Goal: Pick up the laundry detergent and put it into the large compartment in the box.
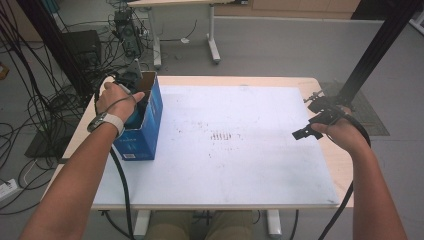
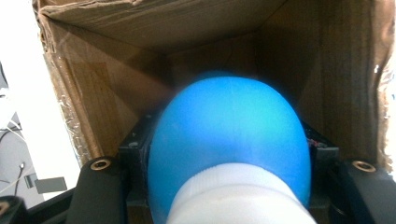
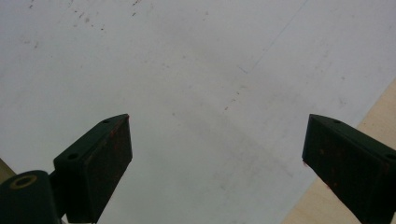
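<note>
The setting looks like a lab or technical workroom. A desk (image 1: pixel 320 85) of pale wood under a white sheet stands on a grey floor (image 1: pixel 280 50). Bundled black cables (image 1: pixel 30 100) trail beyond its left edge by electronic equipment (image 1: pixel 127 32), black metal frame posts (image 1: pixel 380 45) rise at both far corners, and another white-legged desk (image 1: pixel 212 30) stands behind.

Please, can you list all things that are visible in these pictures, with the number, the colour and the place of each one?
box: 1, blue outside and brown cardboard inside, open top, at the left edge of the table.
bottle: 1, blue with a white cap, inside the box, between the jaws of the left tongs.
white sheet: 1, white with small dark marks, covers most of the table.
table: 1, light wood, under the sheet.
cables: many, black, on the floor at the left.
left tongs: 1, black, reaching into the box, shut on the bottle.
right tongs: 1, black, open above the sheet, at the right.
</note>
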`<state>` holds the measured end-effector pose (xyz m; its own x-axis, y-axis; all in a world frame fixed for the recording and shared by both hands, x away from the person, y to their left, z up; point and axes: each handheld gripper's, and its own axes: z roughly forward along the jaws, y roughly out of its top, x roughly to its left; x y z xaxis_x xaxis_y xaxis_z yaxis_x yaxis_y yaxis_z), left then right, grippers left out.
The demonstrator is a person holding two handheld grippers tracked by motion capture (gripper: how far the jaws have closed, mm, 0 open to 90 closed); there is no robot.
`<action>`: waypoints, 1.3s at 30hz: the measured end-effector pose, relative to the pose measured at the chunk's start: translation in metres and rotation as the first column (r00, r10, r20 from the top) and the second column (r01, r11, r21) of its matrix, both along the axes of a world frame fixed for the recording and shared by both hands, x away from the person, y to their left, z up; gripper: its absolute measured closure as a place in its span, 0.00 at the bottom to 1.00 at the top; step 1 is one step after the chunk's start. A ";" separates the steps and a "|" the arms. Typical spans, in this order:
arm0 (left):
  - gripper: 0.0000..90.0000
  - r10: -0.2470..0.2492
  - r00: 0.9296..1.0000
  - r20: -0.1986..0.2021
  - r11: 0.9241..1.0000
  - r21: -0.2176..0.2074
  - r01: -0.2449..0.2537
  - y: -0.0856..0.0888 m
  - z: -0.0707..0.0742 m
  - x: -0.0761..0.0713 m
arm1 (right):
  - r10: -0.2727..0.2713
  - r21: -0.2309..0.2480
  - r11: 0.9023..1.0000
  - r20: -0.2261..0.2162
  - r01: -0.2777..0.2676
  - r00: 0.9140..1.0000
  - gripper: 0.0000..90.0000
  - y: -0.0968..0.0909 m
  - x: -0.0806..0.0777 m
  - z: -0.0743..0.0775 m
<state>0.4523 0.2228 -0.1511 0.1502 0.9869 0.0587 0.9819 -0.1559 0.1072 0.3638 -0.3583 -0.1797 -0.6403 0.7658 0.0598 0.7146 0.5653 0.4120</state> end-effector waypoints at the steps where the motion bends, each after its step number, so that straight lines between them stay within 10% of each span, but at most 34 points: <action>1: 0.42 -0.001 1.000 0.000 1.000 0.000 0.001 0.000 0.000 0.000 | 0.000 -0.001 1.000 0.000 0.000 1.000 0.09 0.000 0.000 0.000; 39: 0.41 -0.004 1.000 0.002 1.000 -0.005 0.004 0.001 0.000 -0.002 | -0.005 0.000 1.000 0.006 0.005 1.000 0.09 -0.001 -0.002 0.003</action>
<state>0.4506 0.2242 -0.1509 0.1537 0.9866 0.0541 0.9811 -0.1589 0.1102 0.3614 -0.3590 -0.1771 -0.6370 0.7689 0.0554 0.7146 0.5620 0.4165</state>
